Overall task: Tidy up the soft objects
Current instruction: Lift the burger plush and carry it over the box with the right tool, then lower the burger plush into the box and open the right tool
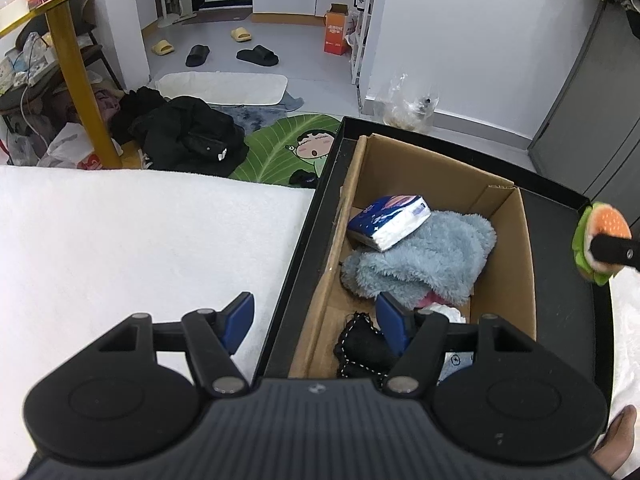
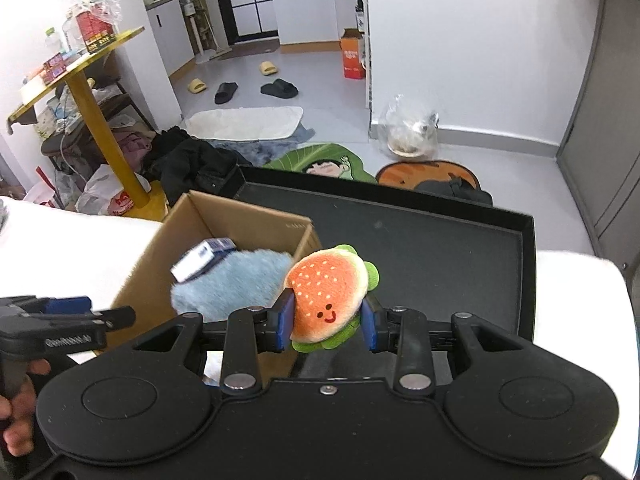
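Tongs grip burger plush; its smiling face shows only here.

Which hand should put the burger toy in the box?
Right. Its tool already grips the burger toy beside the cardboard box; the left tool is open and holds nothing.

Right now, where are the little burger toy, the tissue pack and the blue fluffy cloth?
burger toy (image 2: pixel 326 292), right wrist view, on its orange bun top.
tissue pack (image 1: pixel 390 220), left wrist view, on its wrapper.
blue fluffy cloth (image 1: pixel 432 258), left wrist view, on its middle.
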The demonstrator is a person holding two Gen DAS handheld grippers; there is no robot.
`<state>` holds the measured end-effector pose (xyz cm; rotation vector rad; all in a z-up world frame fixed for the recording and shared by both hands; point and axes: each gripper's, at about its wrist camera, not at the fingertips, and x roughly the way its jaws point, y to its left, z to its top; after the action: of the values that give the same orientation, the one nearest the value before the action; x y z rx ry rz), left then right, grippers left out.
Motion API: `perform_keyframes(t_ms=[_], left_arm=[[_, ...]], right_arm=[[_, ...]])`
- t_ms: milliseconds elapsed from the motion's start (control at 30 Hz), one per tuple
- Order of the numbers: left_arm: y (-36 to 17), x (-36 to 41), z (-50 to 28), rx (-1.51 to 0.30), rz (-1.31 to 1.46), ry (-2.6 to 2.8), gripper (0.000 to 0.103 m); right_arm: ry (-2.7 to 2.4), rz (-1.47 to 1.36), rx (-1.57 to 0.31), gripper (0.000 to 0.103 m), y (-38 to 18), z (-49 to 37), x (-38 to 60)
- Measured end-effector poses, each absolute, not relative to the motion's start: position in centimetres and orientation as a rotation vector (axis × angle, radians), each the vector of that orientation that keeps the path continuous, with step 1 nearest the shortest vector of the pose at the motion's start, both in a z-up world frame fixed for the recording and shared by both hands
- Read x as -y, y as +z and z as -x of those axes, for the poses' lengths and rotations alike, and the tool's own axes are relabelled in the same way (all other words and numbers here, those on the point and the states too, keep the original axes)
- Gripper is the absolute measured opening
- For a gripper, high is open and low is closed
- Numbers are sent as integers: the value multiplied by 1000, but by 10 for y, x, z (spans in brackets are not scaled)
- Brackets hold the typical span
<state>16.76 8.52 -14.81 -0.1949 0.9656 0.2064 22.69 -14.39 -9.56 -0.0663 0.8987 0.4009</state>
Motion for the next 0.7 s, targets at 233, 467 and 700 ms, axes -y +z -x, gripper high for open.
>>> perform_keyframes(t_ms=[233,467,700], left_arm=[[-150,-89,-168,-970,212,192,65],[-155,-92,-169,-983,222,181,62],[-156,-95,-167,-979,233,172,55]], right_arm=[[435,76,-901,34,-92,-226,121],[474,112,-914,35,-93,-221,96],[496,136,-908,56,-89,-219,75]])
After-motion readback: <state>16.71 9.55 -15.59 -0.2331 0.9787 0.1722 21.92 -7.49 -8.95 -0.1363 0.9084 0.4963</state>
